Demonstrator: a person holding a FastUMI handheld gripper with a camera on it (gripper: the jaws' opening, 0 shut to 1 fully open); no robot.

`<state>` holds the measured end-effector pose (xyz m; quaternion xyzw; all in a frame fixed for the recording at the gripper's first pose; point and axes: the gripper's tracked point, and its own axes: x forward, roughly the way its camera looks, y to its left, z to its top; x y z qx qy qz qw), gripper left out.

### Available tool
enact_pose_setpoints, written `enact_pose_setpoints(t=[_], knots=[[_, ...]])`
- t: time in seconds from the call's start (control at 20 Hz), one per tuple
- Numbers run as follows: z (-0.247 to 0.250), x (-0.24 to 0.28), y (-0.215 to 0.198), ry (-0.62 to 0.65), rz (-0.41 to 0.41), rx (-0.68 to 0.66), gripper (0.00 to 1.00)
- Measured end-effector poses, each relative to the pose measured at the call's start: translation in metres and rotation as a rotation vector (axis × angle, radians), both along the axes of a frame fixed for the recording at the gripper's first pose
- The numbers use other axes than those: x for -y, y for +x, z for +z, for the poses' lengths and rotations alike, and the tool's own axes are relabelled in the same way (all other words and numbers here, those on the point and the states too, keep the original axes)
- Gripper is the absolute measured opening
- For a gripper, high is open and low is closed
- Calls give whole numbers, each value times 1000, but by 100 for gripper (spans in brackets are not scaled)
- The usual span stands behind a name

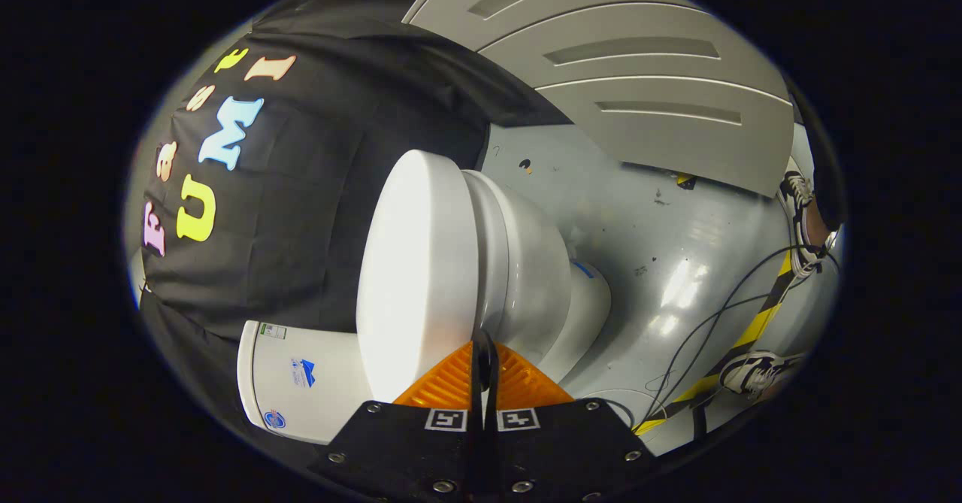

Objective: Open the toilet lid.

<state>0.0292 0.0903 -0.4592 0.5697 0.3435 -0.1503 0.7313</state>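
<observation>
- The gripper (483, 353) is pointing at the toilet, with its two orange fingers (443, 386) lying close together and only a thin dark slit showing between them.
- The fingertips are meeting right at the line where the toilet lid (417, 270) is sitting on the bowl (526, 262); whether they are touching the rim or pinching anything cannot be told.
- The toilet lid is lying flat against the bowl, appearing closed, and is facing toward the black cloth wall (301, 210).
- The view is rolled on its side, so the toilet is appearing sideways, with the white tank (301, 383) showing beside the lid, just next to the fingers.
- The bowl's pedestal (586, 315) is standing on the glossy grey floor (676, 225).
- Thin black cables (714, 322) are running across the floor near a yellow-and-black striped tape (759, 322).
- A person's two black-and-white sneakers (800, 217) are standing on the floor well beyond the toilet.
- Grey ribbed panels (639, 74) are standing behind the floor area.
</observation>
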Motion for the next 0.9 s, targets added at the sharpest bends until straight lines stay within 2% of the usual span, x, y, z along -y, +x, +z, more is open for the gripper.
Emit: enact_pose_setpoints(t=[0.35,0.7,0.9], knots=[[25,3,6,-170,121,8,0],[75,-1,13,-397,299,-14,0],[107,-8,20,-488,355,17,1]])
